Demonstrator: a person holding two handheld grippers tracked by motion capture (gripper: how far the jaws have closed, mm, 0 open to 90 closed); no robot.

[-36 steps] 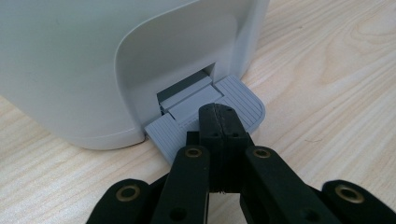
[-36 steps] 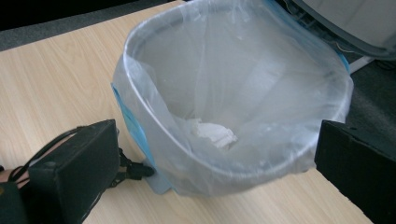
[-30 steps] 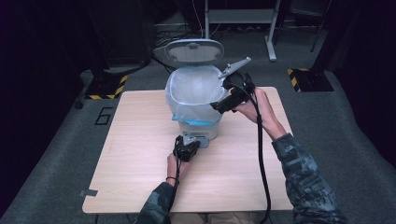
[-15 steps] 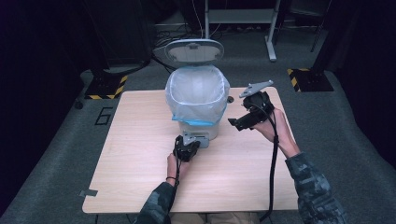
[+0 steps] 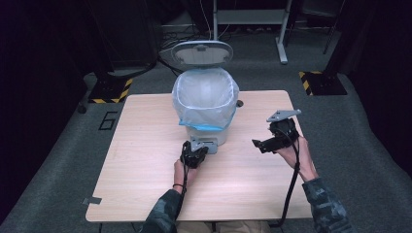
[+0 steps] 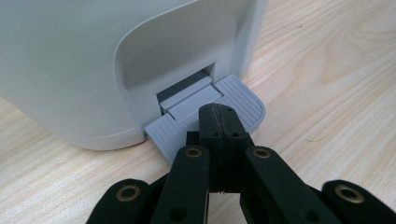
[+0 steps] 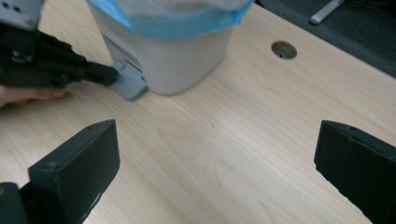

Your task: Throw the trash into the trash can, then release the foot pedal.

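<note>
- pressing down on the grey pedal (image 6: 205,114) at the foot of the bin (image 5: 206,104), the left gripper (image 6: 217,114) has its jaws pinched tight together with nothing between them; their tips rest on the ribbed pedal face.
- in the high view the left gripper (image 5: 194,154) sits just in front of the bin, on the person's side, with the left hand (image 5: 184,172) behind it on the table (image 5: 145,160).
- the bin stands near the middle of the table's far half, upright, its lid (image 5: 203,52) tipped up and back.
- a pale bag (image 5: 206,94) with a blue edge lines the bin and folds over the rim.
- the right gripper (image 5: 260,144) is held off to the right of the bin, well apart from it, above the tabletop; the right hand (image 5: 291,153) grips it from behind.
- its jaws are spread wide and empty in the right gripper view, with bare wood between them.
- that view also takes in the bin's lower wall (image 7: 173,65), the pedal (image 7: 130,83) and the left gripper's tip (image 7: 100,73) on it.
- a round hole (image 7: 283,50) in the table lies beyond the bin.
- whether the right gripper touches the table is hard to say; it looks to be hovering.
</note>
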